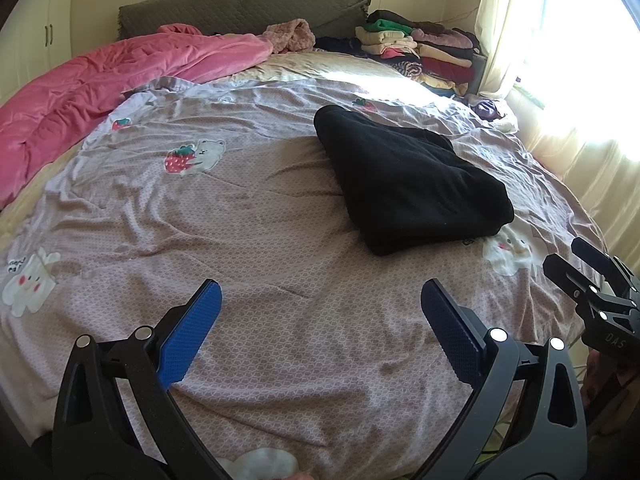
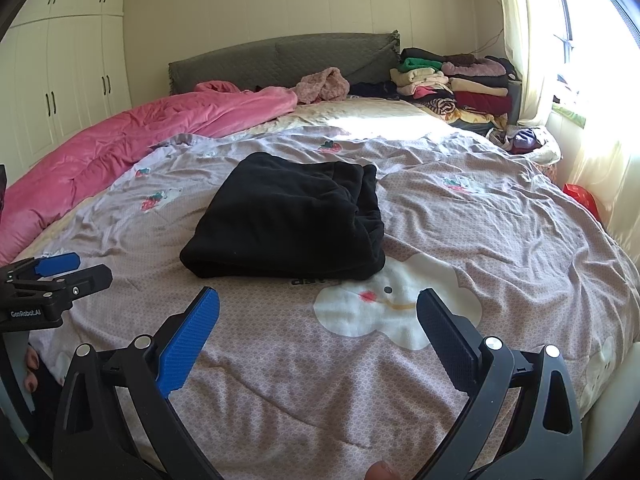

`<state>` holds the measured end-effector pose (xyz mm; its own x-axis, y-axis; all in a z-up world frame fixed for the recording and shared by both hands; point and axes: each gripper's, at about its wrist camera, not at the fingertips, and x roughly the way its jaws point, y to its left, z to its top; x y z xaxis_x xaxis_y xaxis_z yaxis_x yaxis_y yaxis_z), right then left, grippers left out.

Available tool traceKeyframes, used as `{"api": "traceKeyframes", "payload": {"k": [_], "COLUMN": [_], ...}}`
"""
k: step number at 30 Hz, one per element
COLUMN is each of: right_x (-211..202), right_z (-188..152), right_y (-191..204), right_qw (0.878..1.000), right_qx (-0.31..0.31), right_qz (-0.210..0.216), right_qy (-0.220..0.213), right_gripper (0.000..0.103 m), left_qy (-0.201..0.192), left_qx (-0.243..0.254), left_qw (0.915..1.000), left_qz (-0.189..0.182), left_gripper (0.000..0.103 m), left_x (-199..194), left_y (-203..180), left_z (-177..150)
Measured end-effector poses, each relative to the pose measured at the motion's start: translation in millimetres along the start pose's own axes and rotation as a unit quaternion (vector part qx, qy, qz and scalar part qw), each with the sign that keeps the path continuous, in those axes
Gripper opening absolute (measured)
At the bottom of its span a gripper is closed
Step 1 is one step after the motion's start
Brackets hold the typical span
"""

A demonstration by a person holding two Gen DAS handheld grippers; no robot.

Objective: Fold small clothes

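Note:
A black garment [image 1: 408, 180] lies folded in a thick bundle on the pinkish printed bed cover [image 1: 240, 240]. It also shows in the right wrist view [image 2: 288, 220], ahead of that gripper. My left gripper [image 1: 320, 320] is open and empty, low over the cover, with the garment ahead and to its right. My right gripper [image 2: 318, 320] is open and empty, just short of the garment's near edge. The right gripper shows at the right edge of the left wrist view [image 1: 592, 280]; the left gripper shows at the left edge of the right wrist view [image 2: 56, 276].
A pink quilt [image 1: 100, 92] lies bunched along the bed's left side. A stack of folded clothes [image 1: 424, 48] sits at the far right by the grey headboard [image 1: 240, 8]. A curtained window [image 1: 580, 60] is on the right, white wardrobes [image 2: 60, 80] on the left.

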<state>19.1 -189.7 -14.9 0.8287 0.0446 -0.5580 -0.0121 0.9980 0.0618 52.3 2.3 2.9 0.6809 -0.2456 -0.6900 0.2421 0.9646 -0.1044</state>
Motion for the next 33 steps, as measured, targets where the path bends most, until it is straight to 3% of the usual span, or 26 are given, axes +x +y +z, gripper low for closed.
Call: {"api": "traceKeyframes", "payload": {"k": [27,30,33], "right_x": [-3.8,-6.8,-18.6], "right_z": [-3.2,-7.4,-17.1], "right_y": [-17.8,-40.3,-83.7], "right_qw": [1.0,0.998,0.992], "right_qx": [0.017,0.048,0.094], "right_qz": [-0.014,-0.032,-0.089], "right_qy": [0.007,0.016,0.015], "right_gripper": [0.098,0.098,0.098], "left_qy": [0.009,0.011,0.002], "left_qx": [0.017,0.008,-0.016], "left_qw": [0.9997,0.9997,0.9995], "left_qz": [0.015,0.02,0.028], "left_gripper": [0.094,0.094,0.094], "left_x": [2.1,2.0,-3.1], "left_y": [0.3,5.0,20.3], "left_z": [-3.7,-3.1,0.6]}}
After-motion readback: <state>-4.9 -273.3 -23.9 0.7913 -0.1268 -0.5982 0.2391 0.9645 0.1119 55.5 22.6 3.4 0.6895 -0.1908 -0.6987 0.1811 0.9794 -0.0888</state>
